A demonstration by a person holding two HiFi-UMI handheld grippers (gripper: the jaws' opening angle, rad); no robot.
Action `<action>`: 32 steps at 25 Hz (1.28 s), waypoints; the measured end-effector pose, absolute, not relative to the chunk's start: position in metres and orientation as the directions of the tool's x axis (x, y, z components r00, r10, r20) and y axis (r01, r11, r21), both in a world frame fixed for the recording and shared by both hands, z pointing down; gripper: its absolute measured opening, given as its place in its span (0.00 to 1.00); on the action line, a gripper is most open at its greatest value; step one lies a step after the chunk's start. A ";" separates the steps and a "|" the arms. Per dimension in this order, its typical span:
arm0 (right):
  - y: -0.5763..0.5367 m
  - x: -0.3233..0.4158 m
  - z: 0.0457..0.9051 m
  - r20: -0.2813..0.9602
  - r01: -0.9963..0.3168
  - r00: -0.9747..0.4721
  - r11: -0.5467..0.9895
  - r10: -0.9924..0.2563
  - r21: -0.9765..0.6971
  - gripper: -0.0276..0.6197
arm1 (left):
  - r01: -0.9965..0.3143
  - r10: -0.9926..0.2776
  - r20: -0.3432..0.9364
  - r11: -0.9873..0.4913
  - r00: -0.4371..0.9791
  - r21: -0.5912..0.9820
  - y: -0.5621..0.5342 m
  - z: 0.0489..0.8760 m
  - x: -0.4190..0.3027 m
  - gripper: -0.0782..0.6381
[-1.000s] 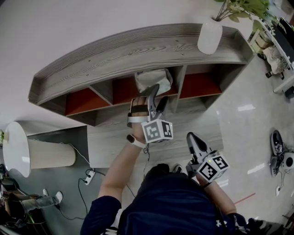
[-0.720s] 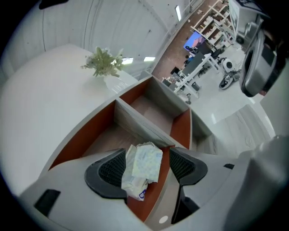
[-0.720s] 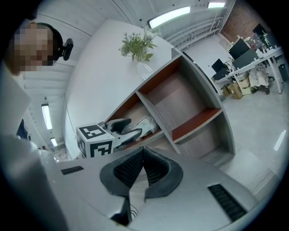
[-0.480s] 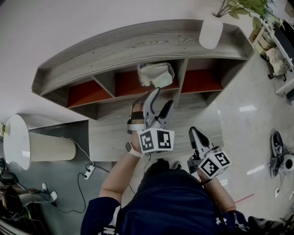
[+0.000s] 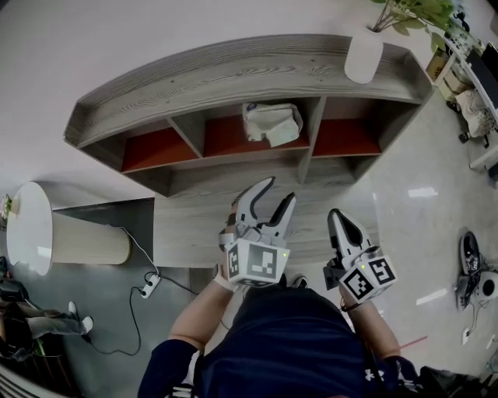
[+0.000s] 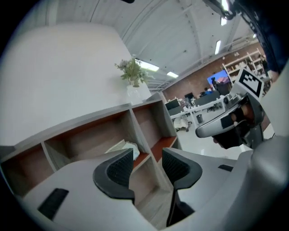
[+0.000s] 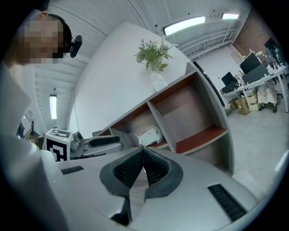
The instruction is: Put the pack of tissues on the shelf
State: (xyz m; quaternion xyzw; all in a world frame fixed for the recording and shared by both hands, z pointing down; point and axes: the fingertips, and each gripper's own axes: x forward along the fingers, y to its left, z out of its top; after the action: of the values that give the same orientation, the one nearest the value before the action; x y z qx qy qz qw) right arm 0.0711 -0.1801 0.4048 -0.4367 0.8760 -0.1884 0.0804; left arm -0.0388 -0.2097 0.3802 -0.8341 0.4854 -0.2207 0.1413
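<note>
Pack of tissues (image 5: 271, 123) sits in the middle cubby of the shelf (image 5: 233, 74), well ahead of both sets of jaws. Left gripper (image 5: 278, 190) jaws are partly apart, nothing between them, and have just been closing. Right gripper (image 5: 337, 216) jaws are pinched together, empty. The pack looks light and squishy with slick wrap, so I'd grab it gently across the middle.

green leafy plant (image 5: 408, 12) in white vase (image 5: 363, 54): foliage cut by top edge. white crumpled tissue pack (image 6: 123, 145): half hidden behind left gripper (image 6: 147, 157), left gripper view. distant office desks (image 6: 195, 108): too small to tell.
</note>
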 end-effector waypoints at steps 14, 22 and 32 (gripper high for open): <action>-0.159 0.056 0.379 -0.028 -0.732 -0.642 0.623 -0.766 -0.274 0.06 | -0.830 -0.839 0.053 -0.543 0.541 -0.128 -0.147 0.379 -0.042 0.13; -0.153 0.053 0.377 -0.036 -0.732 -0.648 0.636 -0.760 -0.243 0.06 | -0.824 -0.828 0.013 -0.558 0.560 -0.100 -0.132 0.378 -0.038 0.13; -0.157 0.052 0.375 -0.049 -0.736 -0.644 0.636 -0.763 -0.232 0.06 | -0.834 -0.835 0.007 -0.549 0.550 -0.057 -0.137 0.379 -0.040 0.14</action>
State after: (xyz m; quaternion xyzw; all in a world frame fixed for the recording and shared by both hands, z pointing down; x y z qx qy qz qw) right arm 0.0523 -0.1567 0.3750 -0.4158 0.9016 -0.0958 0.0711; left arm -0.0401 -0.1373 0.3793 -0.8799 0.4742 -0.0164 0.0236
